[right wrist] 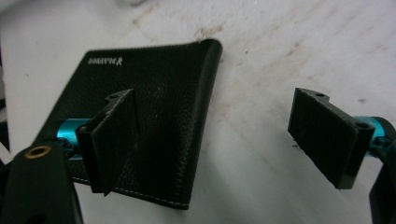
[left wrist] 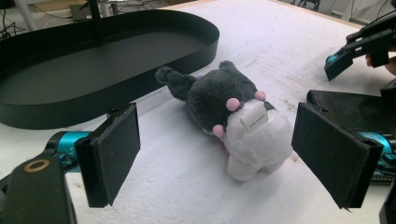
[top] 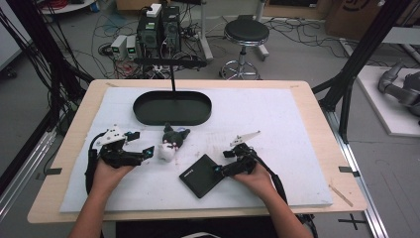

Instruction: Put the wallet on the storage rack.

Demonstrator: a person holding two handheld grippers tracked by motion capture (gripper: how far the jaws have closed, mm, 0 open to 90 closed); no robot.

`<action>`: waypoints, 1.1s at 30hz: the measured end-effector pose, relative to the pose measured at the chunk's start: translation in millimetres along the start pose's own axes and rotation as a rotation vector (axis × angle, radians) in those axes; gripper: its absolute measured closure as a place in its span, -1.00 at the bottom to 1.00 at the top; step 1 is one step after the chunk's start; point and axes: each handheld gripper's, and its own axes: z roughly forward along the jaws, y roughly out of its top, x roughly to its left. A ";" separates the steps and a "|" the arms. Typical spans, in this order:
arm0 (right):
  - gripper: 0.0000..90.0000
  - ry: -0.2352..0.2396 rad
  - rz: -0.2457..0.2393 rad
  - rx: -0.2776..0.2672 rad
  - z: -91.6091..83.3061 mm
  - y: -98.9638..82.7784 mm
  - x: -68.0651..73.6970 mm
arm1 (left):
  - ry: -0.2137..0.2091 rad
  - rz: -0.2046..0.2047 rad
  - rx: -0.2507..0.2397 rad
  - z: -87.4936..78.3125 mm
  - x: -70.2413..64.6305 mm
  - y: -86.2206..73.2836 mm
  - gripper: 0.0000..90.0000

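A small plush toy (top: 168,144) with a dark grey head and white body lies on its side on the white foam mat. My left gripper (top: 142,144) sits just to its left, open, with the plush (left wrist: 238,116) a little beyond the jaws and nothing held between them (left wrist: 219,154). A flat black wallet (top: 200,175) lies near the front middle. My right gripper (top: 224,162) is open at the wallet's right edge. One jaw hangs over the wallet (right wrist: 154,116), the other over bare foam, and the gripper (right wrist: 215,140) touches nothing that I can make out.
An oval black tray (top: 148,115) with a thin upright post stands on the mat behind the plush, and its wall (left wrist: 140,86) is close to the left gripper. The foam mat (top: 287,124) covers a wooden table. A stool (top: 246,34) and computer boxes stand on the floor beyond.
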 end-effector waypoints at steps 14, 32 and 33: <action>0.13 0.061 -0.050 0.019 5.8 -1.1 14.0 | 0.006 0.005 -0.002 -1.1 -0.6 0.7 -0.66; 0.85 0.070 -0.016 -0.043 -4.1 2.2 13.8 | 0.030 0.019 -0.017 -7.1 0.0 2.6 -0.65; 0.86 0.069 -0.026 -0.063 -6.6 3.8 14.7 | 0.033 0.015 -0.020 -8.0 0.3 2.8 -0.65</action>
